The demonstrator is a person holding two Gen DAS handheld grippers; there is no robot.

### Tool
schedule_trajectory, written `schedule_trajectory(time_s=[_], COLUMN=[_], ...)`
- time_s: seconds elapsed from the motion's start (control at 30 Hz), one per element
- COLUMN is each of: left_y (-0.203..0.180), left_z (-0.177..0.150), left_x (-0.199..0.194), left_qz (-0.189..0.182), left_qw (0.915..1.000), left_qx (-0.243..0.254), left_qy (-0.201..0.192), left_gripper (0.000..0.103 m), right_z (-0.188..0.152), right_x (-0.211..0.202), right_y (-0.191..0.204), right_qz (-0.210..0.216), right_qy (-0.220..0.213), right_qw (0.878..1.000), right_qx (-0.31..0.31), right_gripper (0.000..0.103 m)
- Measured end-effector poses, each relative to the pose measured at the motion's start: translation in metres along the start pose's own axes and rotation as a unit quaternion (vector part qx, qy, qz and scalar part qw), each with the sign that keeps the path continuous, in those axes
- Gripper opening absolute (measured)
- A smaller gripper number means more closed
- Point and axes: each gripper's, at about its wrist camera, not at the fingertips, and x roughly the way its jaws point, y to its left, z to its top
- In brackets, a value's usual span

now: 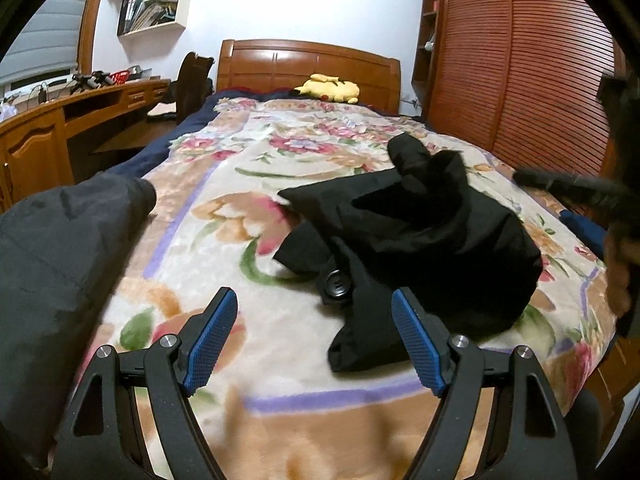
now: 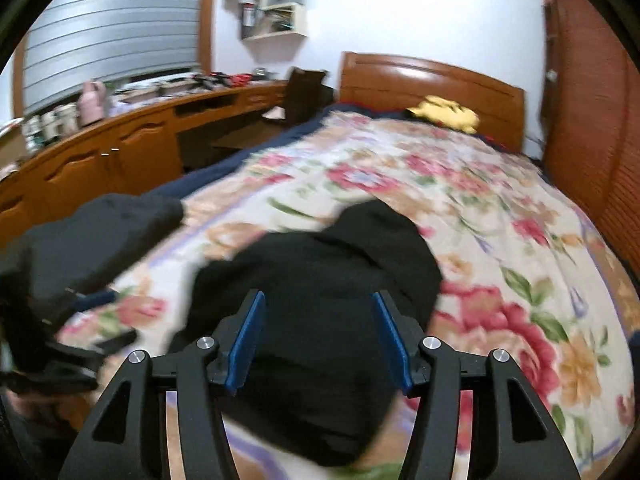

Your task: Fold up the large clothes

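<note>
the black garment (image 1: 416, 236) lies crumpled in a loose heap on the flowered blanket (image 1: 256, 184) of the bed, toward the near end and a little to the right of the middle in the left wrist view. a round black button (image 1: 338, 282) shows on a flap at its near side, and one fold sticks up at the far end of the heap. in the right wrist view the same garment (image 2: 320, 280) fills the middle of the picture, blurred.

the left gripper (image 1: 314, 338) hangs over the near edge of the blanket with its jaws spread wide; its blue pads (image 1: 210, 342) hold nothing, and the right-hand pad sits in front of the garment's near corner, though i cannot tell whether it touches the cloth. the right gripper (image 2: 318, 338) is above the heap with its jaws parted about halfway; black cloth shows behind the gap, but the pads (image 2: 248, 340) do not press on it as far as the blur lets me see. it also appears as a dark smear at the right edge of the left wrist view.

a second dark grey garment (image 1: 60, 248) is piled at the left edge of the bed. a yellow plush toy (image 1: 330, 88) rests by the wooden headboard (image 1: 308, 64). a long wooden desk (image 1: 80, 112) runs along the left wall under a shelf (image 1: 154, 4) of books, and a slatted wardrobe (image 1: 520, 64) stands on the right.
</note>
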Motion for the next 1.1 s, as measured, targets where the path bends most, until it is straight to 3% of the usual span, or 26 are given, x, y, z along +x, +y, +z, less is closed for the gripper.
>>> schedule_trajectory(time_s=[0.13,0.2,0.53,0.63,0.7,0.73,0.77,0.8,0.97,1.1], left_y=[-0.012,-0.018,-0.050,-0.059,-0.067,-0.070,-0.073,-0.074,-0.064,-0.047], left_z=[0.005,0.008,0.016,0.014,0.013,0.012,0.011,0.011,0.015,0.010], left_x=[-0.001,-0.003,0.008,0.017,0.026,0.029,0.033,0.037,0.026,0.012], left_qz=[-0.006,-0.010,-0.039,-0.049,-0.051,-0.052,-0.051,-0.052,-0.051,-0.025], left_qw=[0.9999,0.9996,0.9981,0.9980,0.9981,0.9980,0.9980,0.9980,0.9986,0.9996], left_qx=[0.002,0.001,0.011,0.020,0.028,0.033,0.037,0.035,0.009,0.003], left_qy=[-0.015,-0.027,-0.047,-0.035,-0.019,-0.013,-0.005,0.004,-0.008,-0.016], left_gripper=[0.080,0.080,0.080,0.065,0.043,0.037,0.019,0.009,0.007,0.006], right_z=[-0.029,-0.036,-0.055,-0.062,-0.064,-0.066,-0.065,-0.067,-0.064,-0.053], right_x=[0.035,0.054,0.080,0.060,0.056,0.053,0.052,0.049,0.037,0.039], right_y=[-0.027,-0.027,-0.021,-0.036,-0.040,-0.043,-0.045,-0.048,-0.063,-0.080], right_qz=[-0.001,0.032,0.080,0.093,0.096,0.098,0.101,0.103,0.092,0.070], right_qy=[0.042,0.054,0.066,0.062,0.061,0.060,0.060,0.060,0.046,0.027], right_qw=[0.999,0.997,0.994,0.994,0.993,0.993,0.993,0.993,0.995,0.997], right_qx=[0.032,0.047,0.027,0.022,0.015,0.012,0.010,0.009,-0.003,-0.001], right_gripper=[0.038,0.034,0.032,0.032,0.032,0.032,0.032,0.032,0.032,0.033])
